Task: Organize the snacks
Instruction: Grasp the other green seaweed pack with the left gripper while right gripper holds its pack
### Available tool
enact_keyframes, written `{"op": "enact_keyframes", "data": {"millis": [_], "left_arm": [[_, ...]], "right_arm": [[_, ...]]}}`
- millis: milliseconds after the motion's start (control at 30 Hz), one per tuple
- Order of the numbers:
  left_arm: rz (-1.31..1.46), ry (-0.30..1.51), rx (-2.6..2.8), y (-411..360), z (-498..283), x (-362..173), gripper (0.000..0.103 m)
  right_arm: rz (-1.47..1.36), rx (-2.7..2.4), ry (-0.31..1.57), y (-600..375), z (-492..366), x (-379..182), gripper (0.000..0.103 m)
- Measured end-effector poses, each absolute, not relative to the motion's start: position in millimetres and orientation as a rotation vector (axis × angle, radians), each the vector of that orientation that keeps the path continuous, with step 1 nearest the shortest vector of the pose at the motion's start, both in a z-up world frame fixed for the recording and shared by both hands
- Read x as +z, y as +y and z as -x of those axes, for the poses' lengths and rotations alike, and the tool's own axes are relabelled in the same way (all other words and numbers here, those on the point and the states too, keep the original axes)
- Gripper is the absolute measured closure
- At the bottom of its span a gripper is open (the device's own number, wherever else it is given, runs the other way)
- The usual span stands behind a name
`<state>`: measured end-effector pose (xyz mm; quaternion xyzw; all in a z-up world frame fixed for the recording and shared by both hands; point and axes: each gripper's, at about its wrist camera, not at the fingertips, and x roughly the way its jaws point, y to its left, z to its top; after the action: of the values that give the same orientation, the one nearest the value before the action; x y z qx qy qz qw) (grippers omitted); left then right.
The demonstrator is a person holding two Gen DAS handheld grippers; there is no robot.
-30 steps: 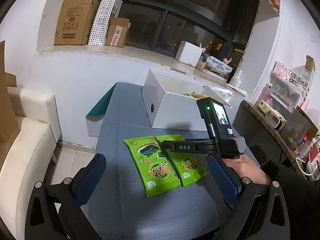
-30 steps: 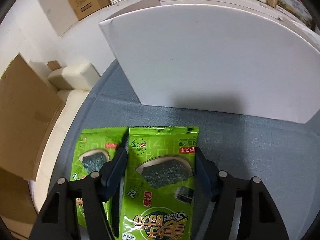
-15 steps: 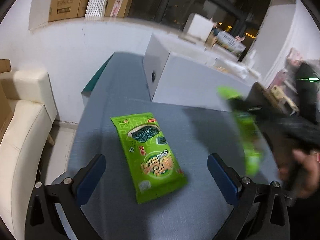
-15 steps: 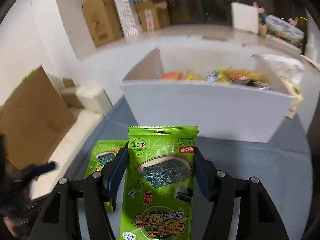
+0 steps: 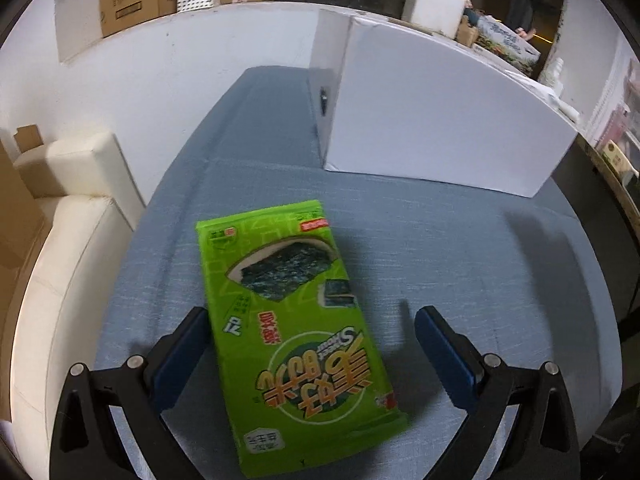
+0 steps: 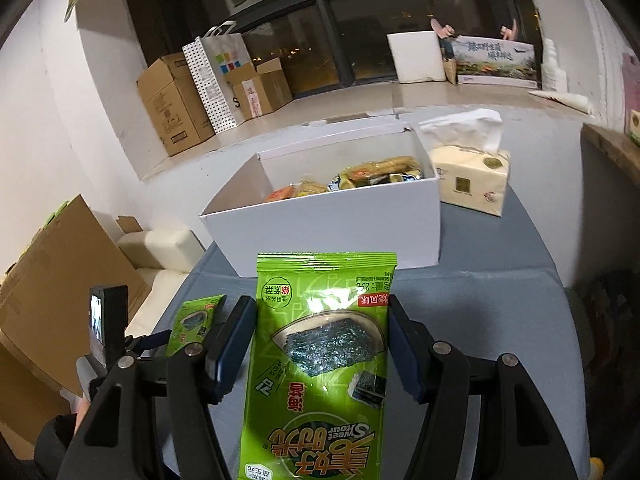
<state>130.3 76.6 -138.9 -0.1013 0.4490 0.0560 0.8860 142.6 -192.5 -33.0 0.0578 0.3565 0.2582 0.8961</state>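
A green seaweed snack packet point(image 6: 320, 392) is pinched by its long sides in my right gripper point(image 6: 320, 308), lifted clear of the blue table point(image 6: 500, 300). Beyond it stands an open white box point(image 6: 320, 232) holding several snack packs point(image 6: 360, 176). A second green seaweed packet point(image 5: 296, 360) lies flat on the table point(image 5: 460, 248). My left gripper point(image 5: 312, 316) hangs over it, open, with the packet between its blue fingers; the left finger is close to the packet's edge. In the right wrist view this packet point(image 6: 196, 320) and the left gripper's handle point(image 6: 108, 332) appear at lower left.
The white box point(image 5: 440, 120) rises just past the packet on the table. A tissue pack point(image 6: 472, 176) stands to the right of the box. A cream sofa point(image 5: 60, 240) sits left of the table, cardboard boxes point(image 6: 172, 108) on the window ledge.
My right gripper has lifted its packet off the table, so the box's inside now shows. My left gripper has come down and forward over the remaining packet.
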Motion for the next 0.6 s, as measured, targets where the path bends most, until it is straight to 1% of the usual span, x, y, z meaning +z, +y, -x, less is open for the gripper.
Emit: {"op": "enact_keyframes", "data": {"millis": [33,67,100,233,333,433,600], "left_arm": [[0.188,0.933,0.126,75.1,-130.6,-139.0,0.007],[0.172,0.929,0.133,73.8,-131.4,-138.2,0.023],[0.156,0.92,0.137,73.3,-130.6,-136.7,0.031],[0.224,0.902,0.044,78.5,-127.0,-132.2,0.034],[0.235,0.861,0.006,76.3,-120.3,-120.2,0.034],[0.208,0.79,-0.033,65.3,-112.1,-94.2,0.034],[0.164,0.656,-0.115,45.9,-111.2,-33.2,0.034]], "right_arm": [[-0.124,0.535,0.738,-193.6,-142.6,-33.6,0.035],[-0.127,0.537,0.739,-196.4,-140.9,-33.1,0.035],[-0.13,0.541,0.739,-196.8,-140.5,-33.0,0.035],[-0.128,0.547,0.738,-195.0,-139.1,-33.8,0.035],[-0.124,0.549,0.732,-194.7,-138.1,-32.6,0.035],[-0.121,0.548,0.728,-195.1,-138.6,-31.8,0.035],[-0.11,0.553,0.704,-197.8,-151.7,-19.0,0.035]]}}
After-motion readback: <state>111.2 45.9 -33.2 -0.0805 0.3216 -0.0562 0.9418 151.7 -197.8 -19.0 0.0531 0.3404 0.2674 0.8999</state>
